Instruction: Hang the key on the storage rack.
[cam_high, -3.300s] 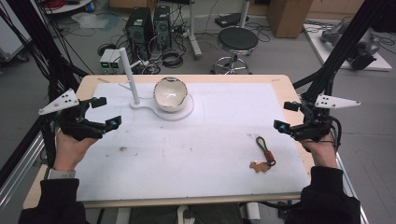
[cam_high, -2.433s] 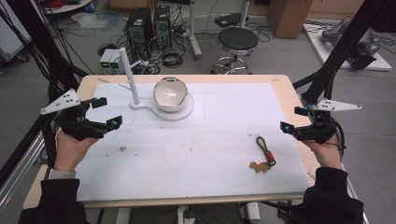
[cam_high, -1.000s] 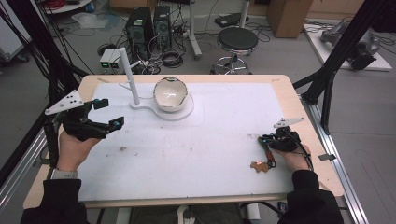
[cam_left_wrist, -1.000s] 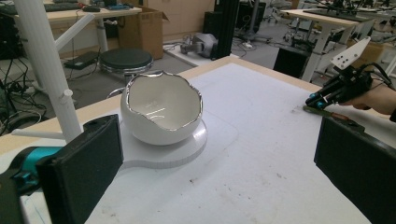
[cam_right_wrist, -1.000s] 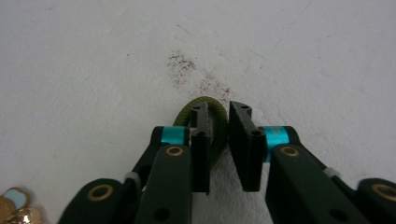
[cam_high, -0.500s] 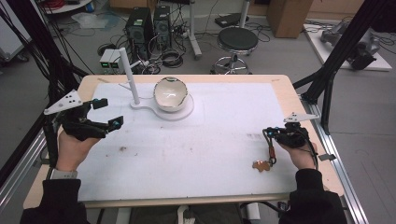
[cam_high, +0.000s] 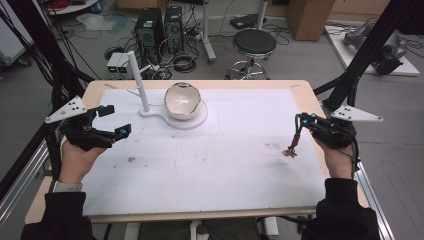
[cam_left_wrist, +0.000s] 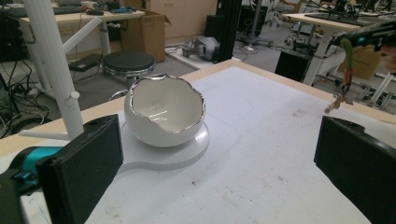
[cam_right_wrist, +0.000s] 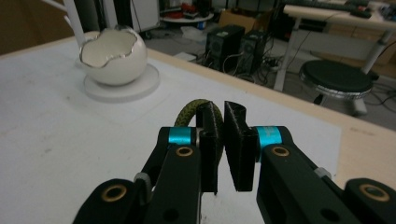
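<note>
Right gripper pinches a braided cord loop between nearly closed jaws; the cord hangs, its tag end near the white mat. Left gripper hovers wide open, holding nothing (eggshell-shaped bowl sits on its stand base ahead).

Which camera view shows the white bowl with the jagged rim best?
The left gripper view: the bowl is near and large, its jagged silver rim and inside plain. The right gripper view shows it smaller, at upper left. The high view shows it from above, small.

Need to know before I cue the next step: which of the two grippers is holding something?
The right gripper, shut on the cord loop with its tag dangling; the left gripper is open.
</note>
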